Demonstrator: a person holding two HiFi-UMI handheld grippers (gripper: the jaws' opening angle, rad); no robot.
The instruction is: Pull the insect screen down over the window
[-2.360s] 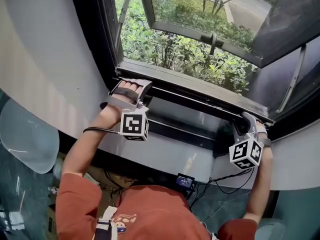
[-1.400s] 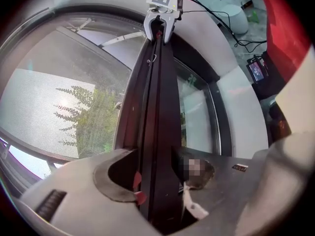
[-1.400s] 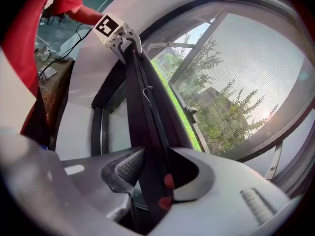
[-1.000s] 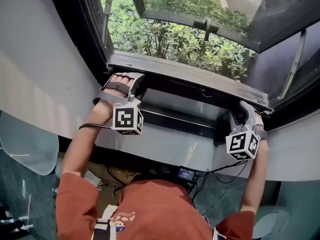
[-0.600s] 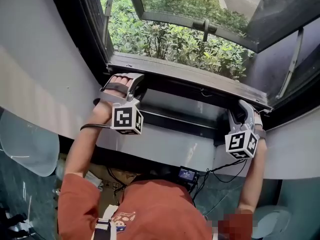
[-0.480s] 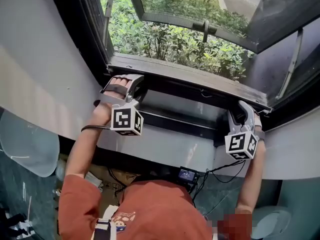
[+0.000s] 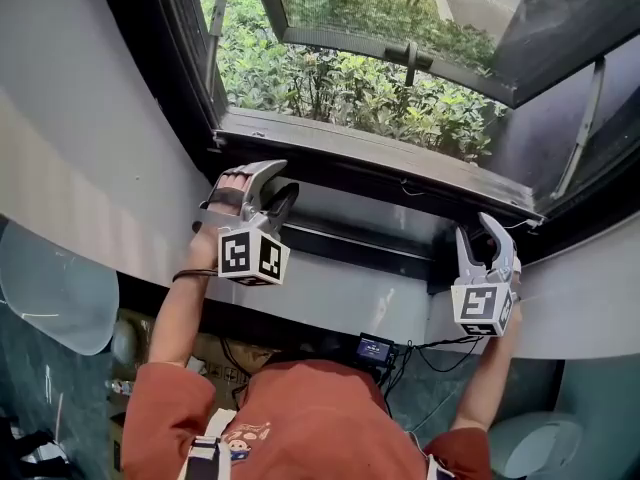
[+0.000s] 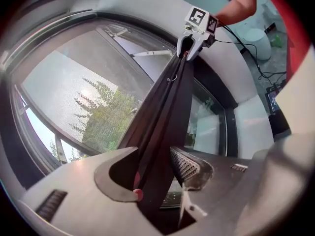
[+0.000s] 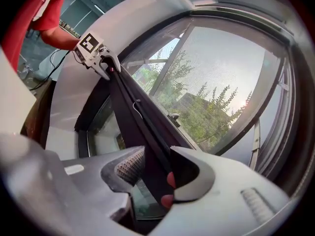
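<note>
The insect screen's dark pull bar (image 7: 385, 180) lies low along the window's bottom frame. Its grey mesh (image 9: 221, 68) covers the opening above. My left gripper (image 7: 285, 176) stands open just below the bar's left end. In the left gripper view the bar (image 8: 167, 112) runs between the jaws of the left gripper (image 8: 157, 156), with a gap to the dotted pad (image 8: 186, 164). My right gripper (image 7: 473, 226) is open below the bar's right end. The bar (image 9: 133, 112) also passes between the jaws of the right gripper (image 9: 152, 163), which do not press on it.
A white wall panel (image 7: 340, 303) curves under the sill. The outward-tilted glass sash (image 7: 400, 28) hangs over green shrubs (image 7: 340, 83). A stay arm (image 7: 580, 143) crosses the right side. Cables and a small device (image 7: 372, 349) sit near the person's red shirt.
Both grippers have drawn back from the bar toward the person. The right one has dropped lower, and its jaws have spread wider. The bar has stayed down at the sill.
</note>
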